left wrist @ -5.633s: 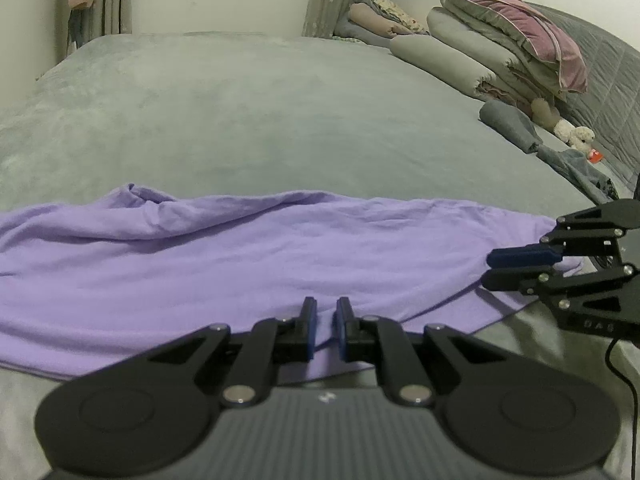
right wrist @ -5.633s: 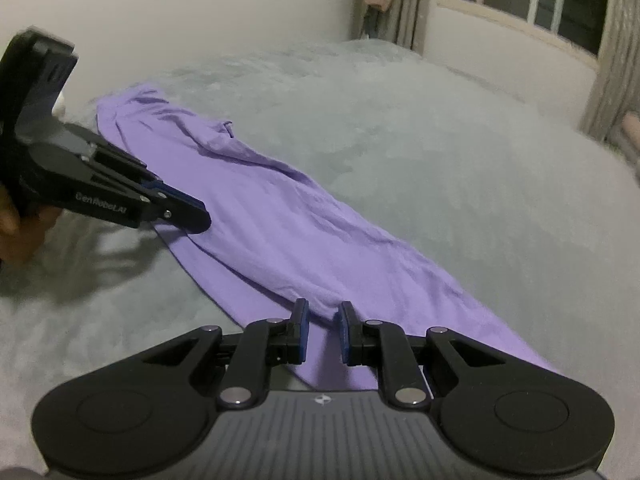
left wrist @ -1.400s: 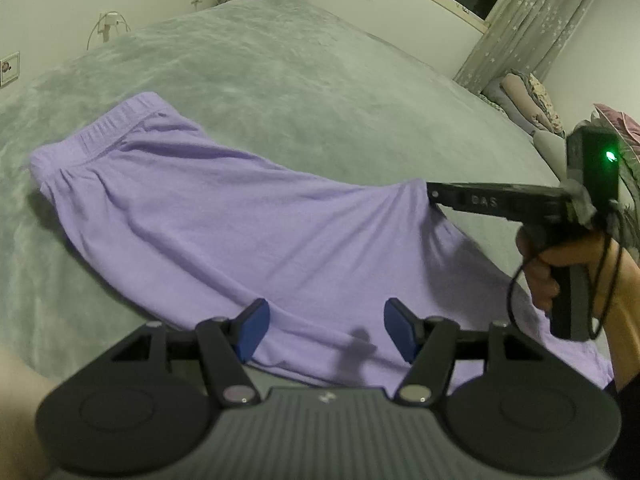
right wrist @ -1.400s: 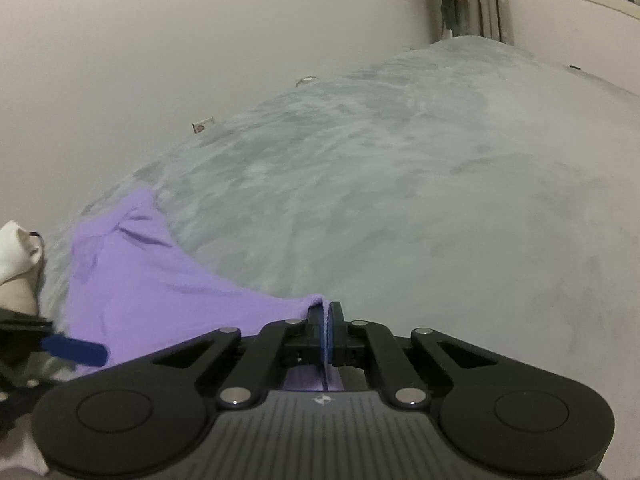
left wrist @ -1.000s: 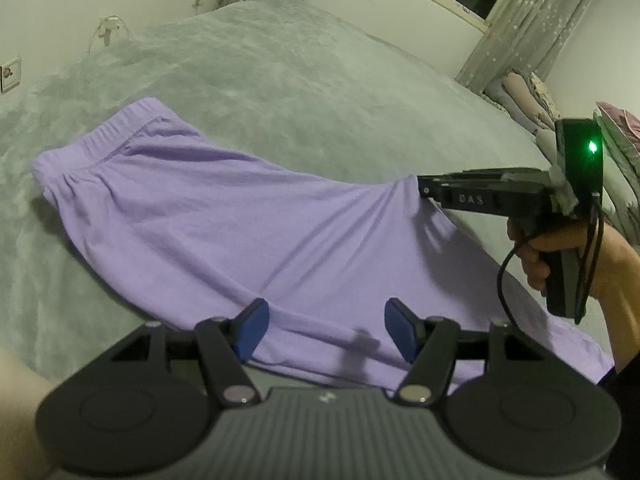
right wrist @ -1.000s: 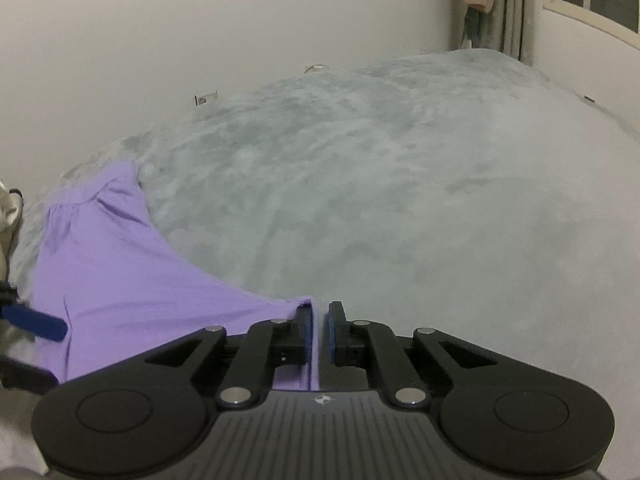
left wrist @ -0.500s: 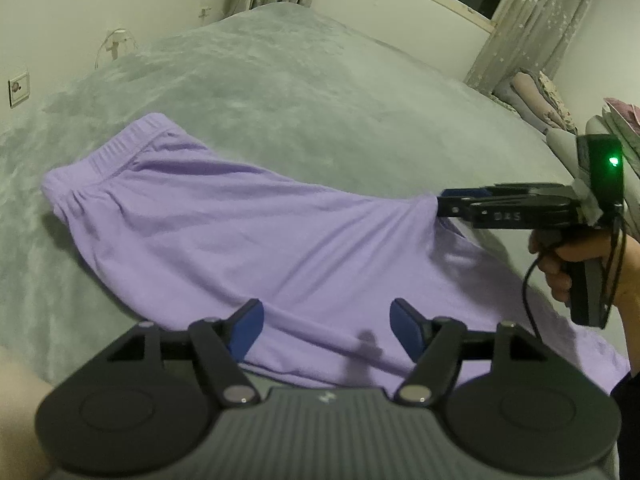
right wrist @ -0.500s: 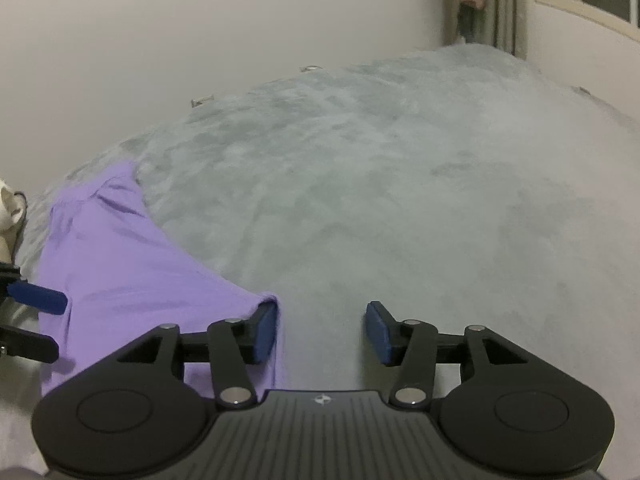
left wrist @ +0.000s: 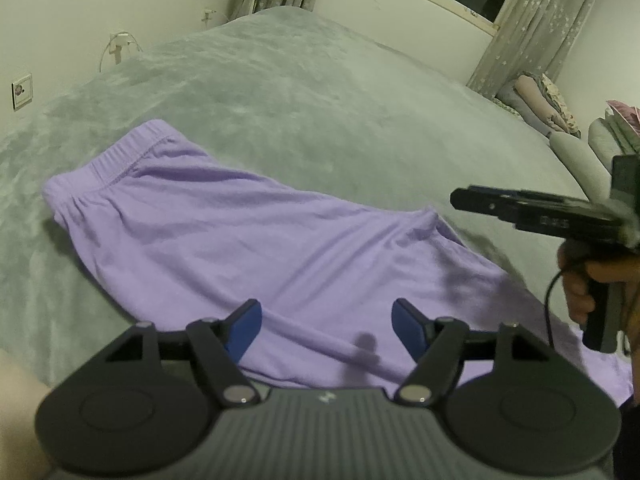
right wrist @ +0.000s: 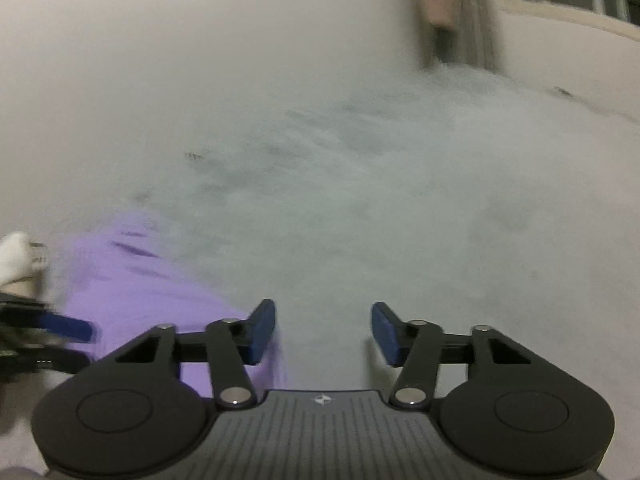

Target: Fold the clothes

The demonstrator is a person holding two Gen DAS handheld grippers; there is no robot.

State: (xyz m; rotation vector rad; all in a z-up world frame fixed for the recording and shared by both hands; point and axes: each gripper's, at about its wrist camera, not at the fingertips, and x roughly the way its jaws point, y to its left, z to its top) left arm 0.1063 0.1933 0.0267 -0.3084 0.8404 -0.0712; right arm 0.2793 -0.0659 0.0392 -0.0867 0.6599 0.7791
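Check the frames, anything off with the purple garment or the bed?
Nothing damaged or spilled. The purple garment lies flat on the grey bedspread, slightly wrinkled, with one bump on its far edge near the right gripper. Both that and the left gripper are open, holding nothing. The right wrist view is motion-blurred, so detail there is poor.

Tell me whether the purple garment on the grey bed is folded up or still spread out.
Spread out. The purple garment lies flat along the grey bed, elastic waistband at one end, with no cross-fold; both grippers are open.
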